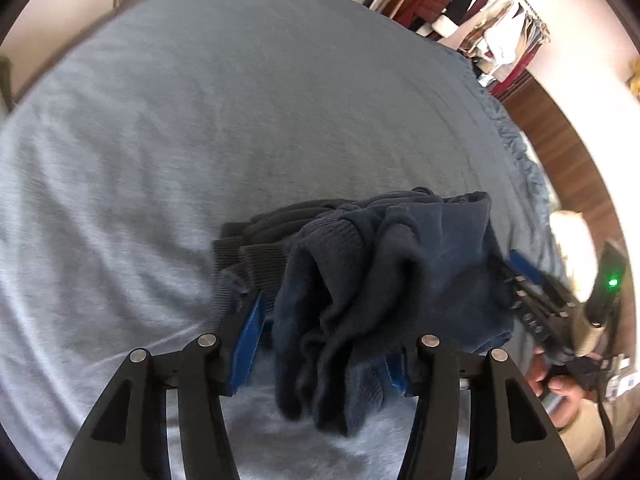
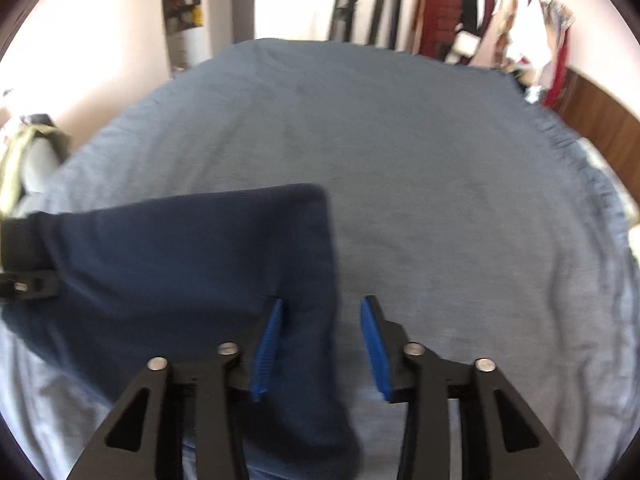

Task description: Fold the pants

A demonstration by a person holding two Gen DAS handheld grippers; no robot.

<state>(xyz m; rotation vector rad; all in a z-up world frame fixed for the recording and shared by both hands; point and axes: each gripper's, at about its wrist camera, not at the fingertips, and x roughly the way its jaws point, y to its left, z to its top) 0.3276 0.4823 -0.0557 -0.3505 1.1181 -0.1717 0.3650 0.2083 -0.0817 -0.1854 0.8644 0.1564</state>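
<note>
Dark navy pants (image 1: pixel 400 264) lie bunched on the bed, their ribbed cuffs (image 1: pixel 256 256) toward the left. My left gripper (image 1: pixel 324 332) stands open around a hanging fold; its left pad (image 1: pixel 248 344) is clear of the cloth and its right pad is half hidden behind it. In the right wrist view the pants (image 2: pixel 180 256) spread flat to the left, and one edge runs down between the pads of my right gripper (image 2: pixel 323 304). That gripper is open: the right pad (image 2: pixel 376 348) stands free, while the cloth lies beside the left pad (image 2: pixel 268 352).
A blue-grey sheet (image 1: pixel 240 120) covers the bed (image 2: pixel 440 160). A hand (image 1: pixel 556 392) holds the right gripper (image 1: pixel 532 304) at the bed's right side. A rack of hanging clothes (image 1: pixel 472 8) stands beyond the far corner. A brown wooden surface (image 1: pixel 560 140) runs along the right.
</note>
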